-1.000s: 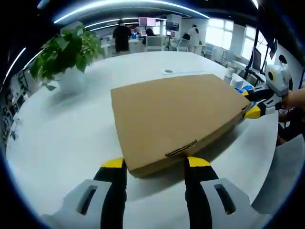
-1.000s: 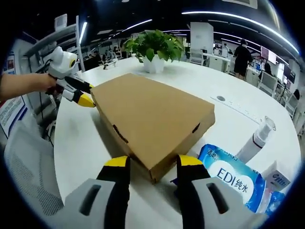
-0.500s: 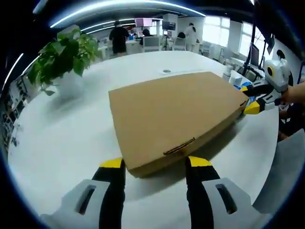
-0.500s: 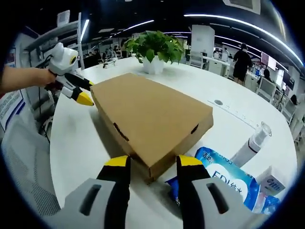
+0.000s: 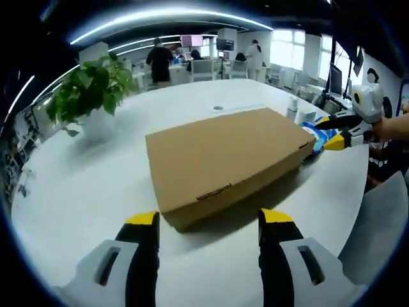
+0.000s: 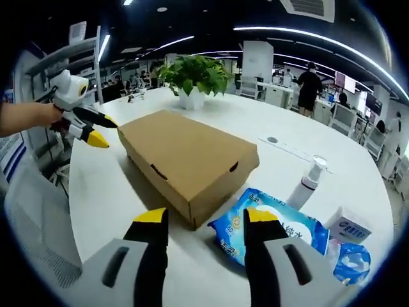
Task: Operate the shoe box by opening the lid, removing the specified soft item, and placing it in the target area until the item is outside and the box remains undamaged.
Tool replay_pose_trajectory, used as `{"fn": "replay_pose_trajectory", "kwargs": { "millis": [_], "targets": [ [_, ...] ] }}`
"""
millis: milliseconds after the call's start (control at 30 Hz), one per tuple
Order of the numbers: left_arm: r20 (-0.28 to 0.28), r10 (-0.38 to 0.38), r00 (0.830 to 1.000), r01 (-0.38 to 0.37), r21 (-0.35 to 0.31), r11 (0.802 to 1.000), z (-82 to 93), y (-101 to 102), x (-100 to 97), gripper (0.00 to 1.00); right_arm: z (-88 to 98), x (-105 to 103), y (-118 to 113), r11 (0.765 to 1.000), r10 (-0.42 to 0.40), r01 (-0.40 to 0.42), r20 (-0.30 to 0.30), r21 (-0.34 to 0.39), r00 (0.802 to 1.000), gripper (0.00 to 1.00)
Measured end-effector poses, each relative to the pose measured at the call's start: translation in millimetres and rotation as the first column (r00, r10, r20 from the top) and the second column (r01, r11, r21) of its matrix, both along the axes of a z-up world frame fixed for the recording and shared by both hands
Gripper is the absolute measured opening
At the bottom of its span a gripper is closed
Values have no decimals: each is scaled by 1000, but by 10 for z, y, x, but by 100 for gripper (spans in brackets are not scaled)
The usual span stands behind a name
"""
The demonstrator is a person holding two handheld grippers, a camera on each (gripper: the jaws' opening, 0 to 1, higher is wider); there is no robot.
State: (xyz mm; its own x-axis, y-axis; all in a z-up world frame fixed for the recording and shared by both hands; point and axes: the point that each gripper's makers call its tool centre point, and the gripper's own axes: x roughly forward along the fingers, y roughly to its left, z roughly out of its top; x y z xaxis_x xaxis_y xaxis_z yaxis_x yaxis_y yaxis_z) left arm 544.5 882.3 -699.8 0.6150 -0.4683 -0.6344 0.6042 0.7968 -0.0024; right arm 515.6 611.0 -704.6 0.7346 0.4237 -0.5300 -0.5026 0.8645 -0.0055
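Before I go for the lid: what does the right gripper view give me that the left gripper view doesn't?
Right gripper view: the blue wipes pack lies full-face beside the box's near corner, with a white pump bottle and a small white box past it. The left gripper hangs off the far corner.

Left gripper view: the box's long front flap with its slot, and the right gripper at the far right corner.

Both: the closed shoe box on the white table, and the potted plant.

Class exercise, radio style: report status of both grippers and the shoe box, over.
Left gripper and right gripper open, both off the shoe box. Lid shut, soft item not yet out. Blue wipes pack beside the box's end.
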Motion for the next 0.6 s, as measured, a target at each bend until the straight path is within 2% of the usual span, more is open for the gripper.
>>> {"fn": "replay_pose_trajectory", "kwargs": {
  "millis": [233,600],
  "targets": [
    [34,-16,999,17,-26,1000,170,-73,-264,68,90,-204,-223,998,-65,64,11,18,998,52],
    [80,-75,994,78,-40,996,314,-237,-661,78,180,-637,-584,988,-156,155,15,24,988,61]
  ]
}}
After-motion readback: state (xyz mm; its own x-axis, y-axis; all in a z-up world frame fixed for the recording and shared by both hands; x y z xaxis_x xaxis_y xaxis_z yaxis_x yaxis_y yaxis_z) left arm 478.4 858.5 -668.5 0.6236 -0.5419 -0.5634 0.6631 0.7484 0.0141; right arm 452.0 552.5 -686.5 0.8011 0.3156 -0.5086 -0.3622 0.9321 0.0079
